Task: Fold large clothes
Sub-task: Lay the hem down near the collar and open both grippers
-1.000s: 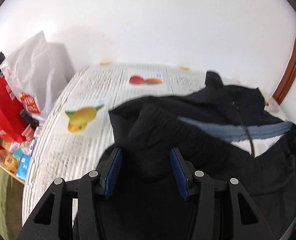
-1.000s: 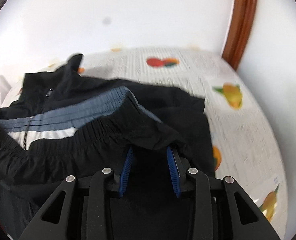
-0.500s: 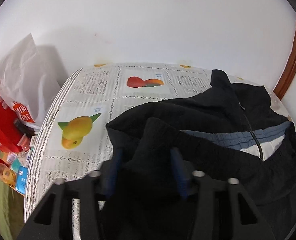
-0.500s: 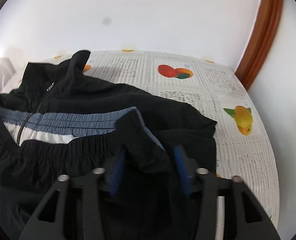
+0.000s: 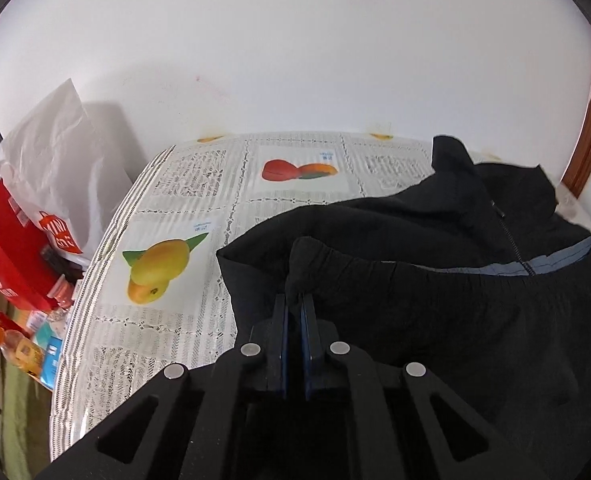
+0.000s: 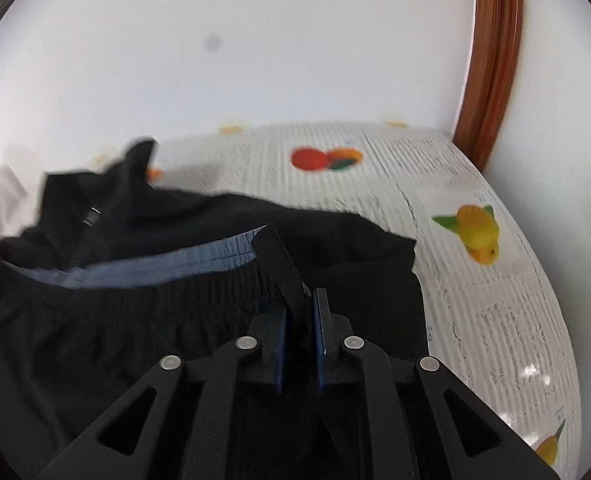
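A black jacket (image 5: 435,320) with a grey-blue stripe (image 5: 535,266) and a front zipper (image 5: 511,236) lies spread on a table with a fruit-print cloth (image 5: 167,320). Its elastic hem is folded up toward the collar. My left gripper (image 5: 294,300) is shut on the left corner of that hem. In the right wrist view the jacket (image 6: 135,320) and its stripe (image 6: 155,268) fill the left and centre. My right gripper (image 6: 301,304) is closing, with the right hem corner pinched between its blue pads.
A white paper bag (image 5: 63,160), a red box (image 5: 3,248) and small packages (image 5: 23,352) crowd the space beyond the table's left edge. A brown wooden frame (image 6: 491,80) rises at the right corner. A white wall backs the table; bare cloth (image 6: 495,320) lies to the jacket's right.
Both grippers' jaws have narrowed from wide apart onto the hem fabric. The folded hem now reaches further up the jacket, covering the white band and most of the stripe.
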Motion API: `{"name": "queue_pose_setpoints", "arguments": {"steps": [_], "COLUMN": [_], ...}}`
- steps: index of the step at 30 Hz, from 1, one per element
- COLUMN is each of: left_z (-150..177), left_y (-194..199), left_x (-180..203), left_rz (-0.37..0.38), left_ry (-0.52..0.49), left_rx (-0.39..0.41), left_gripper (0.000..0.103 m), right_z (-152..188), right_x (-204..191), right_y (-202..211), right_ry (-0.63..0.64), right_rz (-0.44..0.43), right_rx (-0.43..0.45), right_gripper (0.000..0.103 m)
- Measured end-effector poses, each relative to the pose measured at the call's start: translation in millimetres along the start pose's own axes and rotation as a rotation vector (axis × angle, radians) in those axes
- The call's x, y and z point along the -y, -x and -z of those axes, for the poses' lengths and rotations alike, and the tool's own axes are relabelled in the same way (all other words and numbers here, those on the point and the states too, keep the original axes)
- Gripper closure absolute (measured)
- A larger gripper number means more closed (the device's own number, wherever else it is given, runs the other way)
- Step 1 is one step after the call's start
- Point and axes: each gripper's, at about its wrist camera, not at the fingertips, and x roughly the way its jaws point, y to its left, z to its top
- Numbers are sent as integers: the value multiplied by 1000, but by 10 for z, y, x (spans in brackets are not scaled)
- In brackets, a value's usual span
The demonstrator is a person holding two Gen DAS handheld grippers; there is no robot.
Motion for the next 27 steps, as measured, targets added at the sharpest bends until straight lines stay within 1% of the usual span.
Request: {"name": "queue_pose_setpoints", "arguments": {"steps": [1, 3, 7, 9, 11, 14, 15, 16, 18, 21, 23, 25, 27], "left_z": [0, -3, 5, 20, 39, 77, 91, 103, 135, 190, 231, 288, 355], "left_y": [-1, -1, 29, 51, 78, 145, 170, 189, 247, 353, 433, 522, 613], "left_x": [6, 14, 9, 9, 10, 3, -4, -11, -34, -61, -76, -103, -133], "left_rz": [-4, -5, 3, 6, 4, 5, 6, 10, 28, 42, 49, 60, 67], "left_ry": [-3, -7, 1, 3, 3, 0, 1, 3, 15, 25, 30, 38, 42], "left_rx": [-1, -11, -26, -33, -40, -39, -40, -42, -42, -41, -37, -35, -34], "left_gripper": [94, 94, 92, 89, 88, 88, 84, 77, 70, 70, 70, 64, 61], "right_z": [-2, -11, 4, 41, 85, 133, 144, 163, 178, 210, 247, 289, 378], "right_x": [-12, 8, 46, 71, 130, 118, 82, 20, -77, -338, -608, -921, -1308], "right_y": [-46, -43, 90, 68, 84, 271, 349, 457, 575, 737, 784, 771, 730], "right_ry": [7, 7, 15, 32, 10, -3, 1, 8, 16, 32, 48, 89, 124], "right_rz": [28, 73, 109, 149, 175, 189, 201, 211, 192, 109, 28, -51, -138], "right_rx": [-18, -23, 19, 3, -16, 22, 39, 66, 89, 110, 114, 99, 82], "right_gripper": [84, 66, 60, 59, 59, 59, 59, 59, 59, 58, 57, 57, 57]}}
